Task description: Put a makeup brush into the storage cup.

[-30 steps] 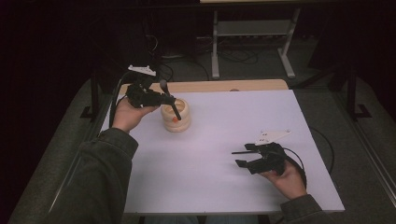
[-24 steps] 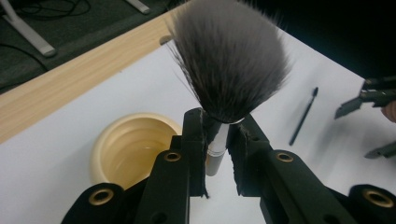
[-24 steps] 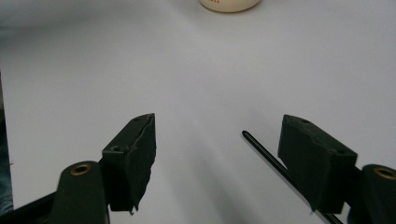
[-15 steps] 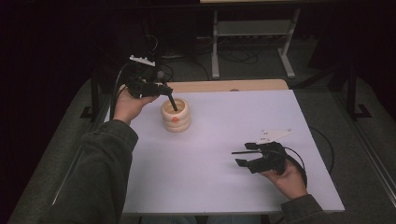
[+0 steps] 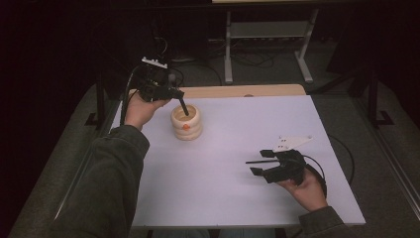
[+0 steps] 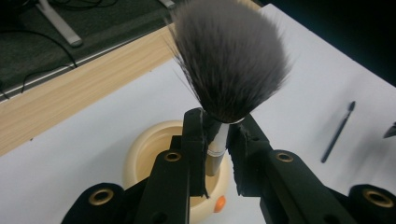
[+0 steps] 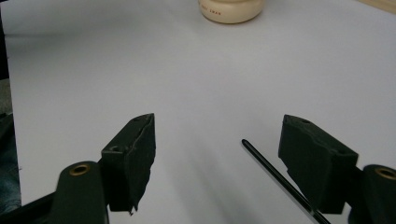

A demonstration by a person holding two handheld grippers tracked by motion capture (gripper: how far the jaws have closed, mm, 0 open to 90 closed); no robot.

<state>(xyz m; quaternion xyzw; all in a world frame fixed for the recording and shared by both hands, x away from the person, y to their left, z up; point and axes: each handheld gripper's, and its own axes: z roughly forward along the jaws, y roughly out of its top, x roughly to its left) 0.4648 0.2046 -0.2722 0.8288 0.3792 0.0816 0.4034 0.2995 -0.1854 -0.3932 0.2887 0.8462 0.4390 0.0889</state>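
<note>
A cream ringed holder point(image 5: 186, 123) with an orange dot stands at the back left of the white table point(image 5: 247, 124). My left gripper point(image 5: 179, 99) hovers just over it, shut on the handle of a fluffy grey-bristled brush point(image 6: 229, 60). The brush's lower end dips into the holder point(image 6: 149, 149), between the jaws of the left gripper point(image 6: 217, 123). At the front right, my right gripper point(image 5: 260, 162) rests low and open. A thin black brush point(image 7: 275, 179) lies on the table between its jaws, nearer the right one, with the right gripper point(image 7: 219, 135) apart from it. That thin black brush point(image 6: 337, 133) also shows far off.
A wooden strip point(image 5: 237, 90) runs along the table's far edge. Beyond it, on the dark floor, stand a metal frame point(image 5: 267, 44) and loose cables. Bare white tabletop lies between the holder point(image 7: 231, 9) and the right gripper.
My left hand has lifted and drawn back a little, swinging the grey brush more upright over the holder's opening. The right gripper and the thin brush have stayed put.
</note>
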